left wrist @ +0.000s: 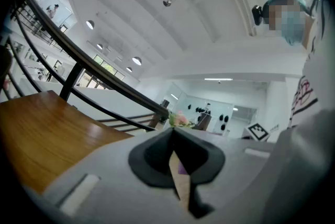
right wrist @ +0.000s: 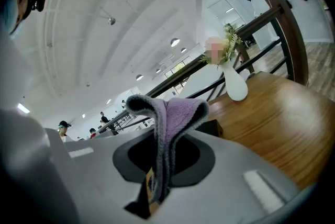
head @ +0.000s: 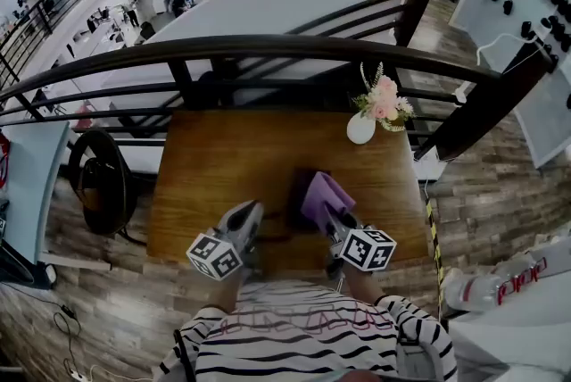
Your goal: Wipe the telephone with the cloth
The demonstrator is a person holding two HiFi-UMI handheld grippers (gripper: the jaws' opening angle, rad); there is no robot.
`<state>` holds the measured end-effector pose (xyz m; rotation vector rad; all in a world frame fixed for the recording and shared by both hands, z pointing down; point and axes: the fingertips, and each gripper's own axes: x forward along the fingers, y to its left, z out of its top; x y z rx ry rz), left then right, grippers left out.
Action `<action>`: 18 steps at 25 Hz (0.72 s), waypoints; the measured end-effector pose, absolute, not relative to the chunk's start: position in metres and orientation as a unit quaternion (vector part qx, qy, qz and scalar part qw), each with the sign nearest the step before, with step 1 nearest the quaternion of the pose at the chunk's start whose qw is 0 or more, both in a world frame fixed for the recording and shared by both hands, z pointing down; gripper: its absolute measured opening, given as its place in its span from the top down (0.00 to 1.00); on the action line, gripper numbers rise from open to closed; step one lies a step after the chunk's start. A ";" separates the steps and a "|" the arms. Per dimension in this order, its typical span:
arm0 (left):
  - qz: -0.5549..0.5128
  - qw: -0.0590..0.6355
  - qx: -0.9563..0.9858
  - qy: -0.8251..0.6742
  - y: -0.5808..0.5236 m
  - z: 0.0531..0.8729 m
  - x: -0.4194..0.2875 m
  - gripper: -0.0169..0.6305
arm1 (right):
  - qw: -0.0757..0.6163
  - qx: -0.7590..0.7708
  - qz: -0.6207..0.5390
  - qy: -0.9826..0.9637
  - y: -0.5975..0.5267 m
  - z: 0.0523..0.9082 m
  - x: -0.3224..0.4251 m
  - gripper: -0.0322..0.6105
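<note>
Brown wooden table (head: 205,166), set against a dark curved metal railing (head: 268,48). Wearer's black-and-white striped top (head: 303,340) at the near edge.

Left gripper (head: 252,211), grey with a black-and-white marker cube (head: 214,255), sits over the near part of the table, left of centre. In the left gripper view its jaws are clenched, dark tips (left wrist: 172,133) meeting, with nothing between them. Only a thin slit below the tips shows wood and a bit of purple.

Right gripper (head: 324,211) is just right of it, and the two are near each other but apart. Its jaws grasp a purple fleecy cloth with a grey edge (right wrist: 175,112). The cloth is folded over, pinched low between the jaws, and bulges out above the tips. From the head view the cloth (head: 326,191) drapes ahead of the right gripper.

Dark, low telephone (head: 295,195) lies on the table at centre, just beyond and between the two grippers, at the cloth's left edge. It is partly covered, its detail too dark to read, and whether the cloth touches it cannot be told. The right gripper view shows a dark corner (right wrist: 215,126) of it behind the cloth.

White bulb-shaped vase (head: 360,129) with pink flowers (head: 384,99) stands at the far right of the table, well apart from both grippers.
</note>
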<state>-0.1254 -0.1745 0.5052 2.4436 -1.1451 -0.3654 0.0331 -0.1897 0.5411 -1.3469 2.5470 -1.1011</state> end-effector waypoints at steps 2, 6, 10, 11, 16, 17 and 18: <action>-0.132 0.208 0.877 -0.412 -0.173 0.505 -0.127 0.97 | 0.027 -0.436 -0.356 0.826 -0.188 0.541 0.031 0.89; -0.132 0.208 0.877 -0.413 -0.172 0.503 -0.126 0.97 | 0.024 -0.435 -0.354 0.828 -0.187 0.539 0.031 0.89; -0.131 0.209 0.877 -0.412 -0.168 0.504 -0.122 0.97 | 0.023 -0.435 -0.355 0.827 -0.183 0.540 0.034 0.89; -0.131 0.210 0.877 -0.412 -0.168 0.504 -0.123 0.97 | 0.023 -0.435 -0.355 0.827 -0.183 0.540 0.034 0.89; -0.131 0.212 0.877 -0.411 -0.169 0.506 -0.127 0.97 | 0.019 -0.437 -0.356 0.826 -0.183 0.543 0.029 0.89; -0.130 0.212 0.877 -0.411 -0.169 0.506 -0.127 0.97 | 0.019 -0.437 -0.356 0.826 -0.183 0.544 0.029 0.89; -0.130 0.212 0.877 -0.411 -0.169 0.507 -0.126 0.97 | 0.019 -0.437 -0.356 0.826 -0.183 0.544 0.029 0.89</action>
